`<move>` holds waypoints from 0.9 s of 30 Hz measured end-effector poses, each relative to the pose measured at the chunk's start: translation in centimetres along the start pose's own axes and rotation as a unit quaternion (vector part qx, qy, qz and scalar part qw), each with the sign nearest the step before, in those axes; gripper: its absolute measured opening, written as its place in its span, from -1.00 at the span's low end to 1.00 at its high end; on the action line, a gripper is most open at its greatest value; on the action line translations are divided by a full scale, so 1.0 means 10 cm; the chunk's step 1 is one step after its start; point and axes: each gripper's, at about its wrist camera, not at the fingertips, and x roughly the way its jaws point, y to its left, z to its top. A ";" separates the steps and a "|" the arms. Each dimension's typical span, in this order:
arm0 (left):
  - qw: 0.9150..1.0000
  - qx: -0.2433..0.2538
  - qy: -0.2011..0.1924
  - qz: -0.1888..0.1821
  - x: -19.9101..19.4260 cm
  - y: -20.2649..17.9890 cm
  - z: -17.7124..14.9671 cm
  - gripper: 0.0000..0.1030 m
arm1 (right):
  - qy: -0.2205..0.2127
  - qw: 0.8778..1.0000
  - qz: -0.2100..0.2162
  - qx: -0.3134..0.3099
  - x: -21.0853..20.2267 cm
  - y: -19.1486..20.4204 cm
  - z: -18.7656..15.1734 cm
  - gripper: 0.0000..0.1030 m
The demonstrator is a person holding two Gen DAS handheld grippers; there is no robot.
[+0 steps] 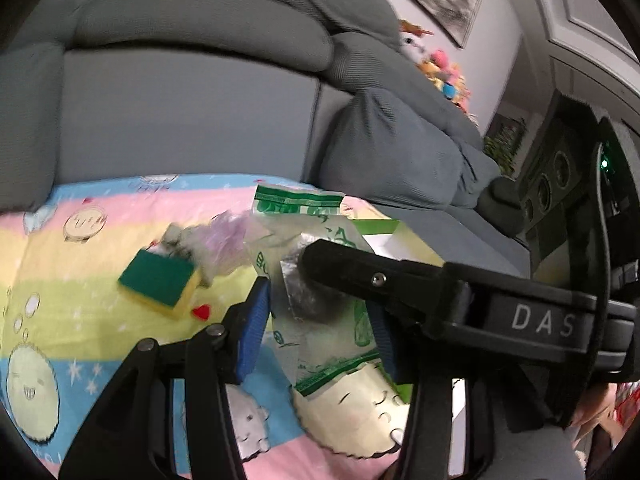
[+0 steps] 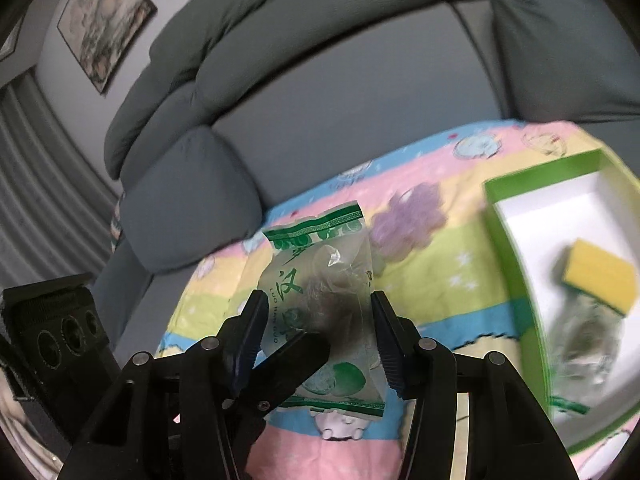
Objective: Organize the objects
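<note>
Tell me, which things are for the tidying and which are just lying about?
For the tidying: luo han guo packet, held by left gripper and right gripper; green box; boxed sponge; second packet; loose sponge; purple fluffy thing.
Just lying about: grey sofa; framed pictures; plush toys; cartoon tablecloth.

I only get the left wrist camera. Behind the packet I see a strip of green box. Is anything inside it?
Observer: Yes, a yellow sponge lies in the green box, on its white floor.
Operator: Anything else in there?
Observer: A second clear packet, blurred, beside the sponge.
Operator: And that black bar across my packet?
Observer: A finger of the right gripper; both its fingers flank the green-printed packet, pads against its sides.
</note>
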 end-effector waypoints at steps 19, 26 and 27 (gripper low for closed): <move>0.993 0.064 0.060 -0.076 0.75 -0.84 0.01 -0.12 | -0.071 0.989 -0.060 0.114 -0.58 -0.94 -0.02 0.06; 0.988 0.060 0.090 -0.106 0.98 -0.99 -0.06 -0.12 | -0.075 0.983 -0.092 0.141 -0.67 -1.17 -0.06 0.06; 0.988 0.060 0.093 -0.110 1.00 -1.01 -0.08 -0.12 | -0.076 0.982 -0.097 0.146 -0.69 -1.21 -0.07 0.06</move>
